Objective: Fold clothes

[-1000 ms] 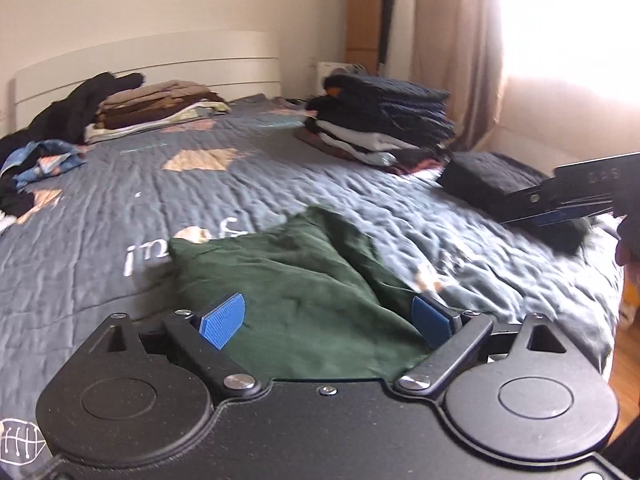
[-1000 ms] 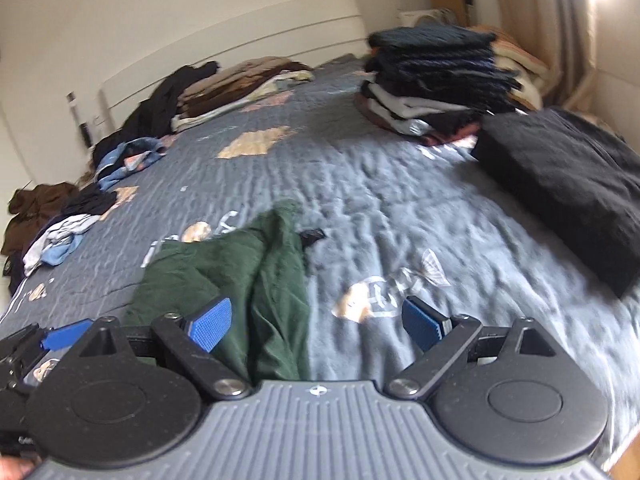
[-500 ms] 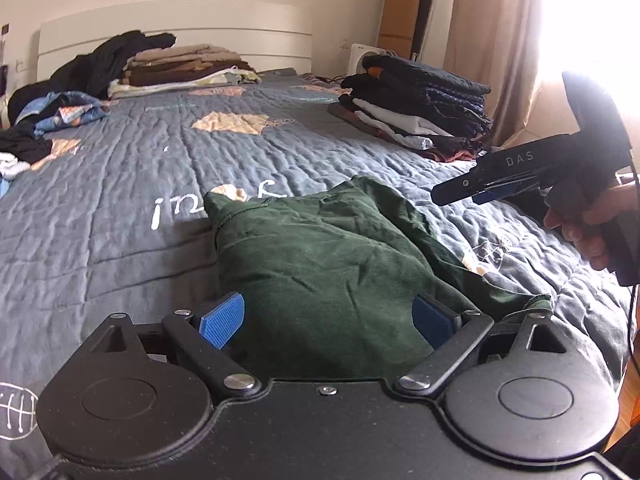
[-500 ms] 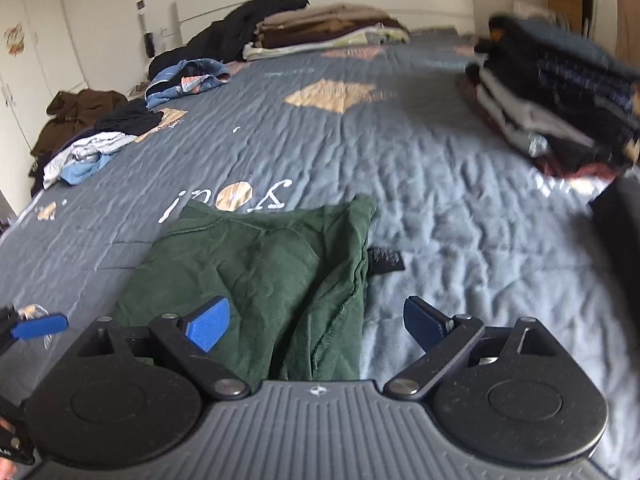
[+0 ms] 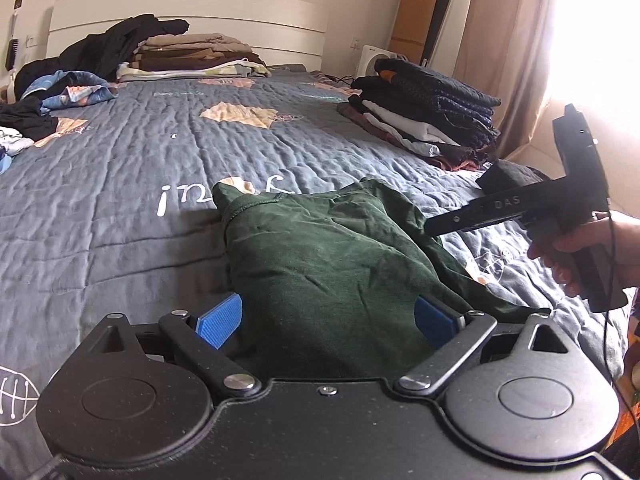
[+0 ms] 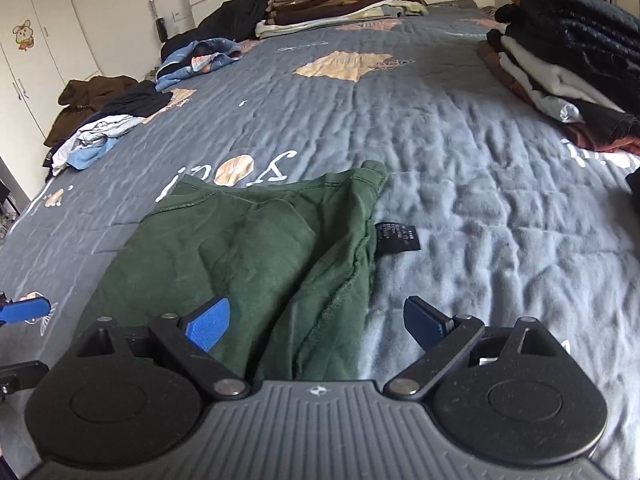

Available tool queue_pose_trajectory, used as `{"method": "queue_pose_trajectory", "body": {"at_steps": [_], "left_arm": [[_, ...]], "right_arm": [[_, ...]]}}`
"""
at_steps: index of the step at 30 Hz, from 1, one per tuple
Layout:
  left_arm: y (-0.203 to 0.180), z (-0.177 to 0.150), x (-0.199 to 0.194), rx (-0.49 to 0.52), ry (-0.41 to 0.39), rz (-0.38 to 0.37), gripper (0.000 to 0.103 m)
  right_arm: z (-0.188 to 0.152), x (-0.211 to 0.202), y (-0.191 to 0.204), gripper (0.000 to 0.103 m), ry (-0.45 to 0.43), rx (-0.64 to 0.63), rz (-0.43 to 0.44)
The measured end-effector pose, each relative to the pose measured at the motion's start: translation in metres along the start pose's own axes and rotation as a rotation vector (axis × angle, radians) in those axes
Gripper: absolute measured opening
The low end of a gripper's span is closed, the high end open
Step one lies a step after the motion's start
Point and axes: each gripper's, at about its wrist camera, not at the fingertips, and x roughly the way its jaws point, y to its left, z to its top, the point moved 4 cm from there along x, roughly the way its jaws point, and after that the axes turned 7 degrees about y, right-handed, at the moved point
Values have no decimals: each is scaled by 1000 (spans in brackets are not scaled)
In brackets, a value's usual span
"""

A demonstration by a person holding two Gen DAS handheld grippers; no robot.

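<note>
A crumpled green shirt (image 5: 336, 264) lies on the grey-blue quilt (image 5: 140, 168) of a bed, near its foot, with a black label (image 6: 396, 236) showing just beside the shirt's right edge. I hold my left gripper (image 5: 330, 318) low over the near end of the shirt, jaws spread wide and pinching nothing, blue pads either side of the cloth. My right gripper (image 6: 316, 320) hovers over the shirt's right edge, jaws likewise spread and empty; my hand (image 5: 580, 252) grips its black handle. Beyond the shirt to the right sits a stack of dark folded clothes (image 5: 428, 120); a brown and beige stack (image 5: 192, 56) rests far behind it by the white headboard (image 5: 280, 12), and loose garments (image 6: 104, 128) lie off to its left.
</note>
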Motion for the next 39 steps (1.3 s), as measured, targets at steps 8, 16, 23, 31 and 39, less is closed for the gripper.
{"method": "queue_pose_trajectory", "body": {"at_steps": [8,16,23,31,39], "left_arm": [[-3,-1,-3,4,0,-7,93],[5,-1,-3,-16,6,0,94],[13,-3,-4,-18,13,13,94],[18,0,-9,-34,1,12,94],[19,-1,-8,-35,5,10,94]], "right_arm": [[9,21,-11,94,10,70,5],[17,42,-8,93,0,77,-3],[20,52,-8,40,-31,142,88],[37,22,-2,6,-155,204,235],[48,15,-12,5,-254,141,133]]}}
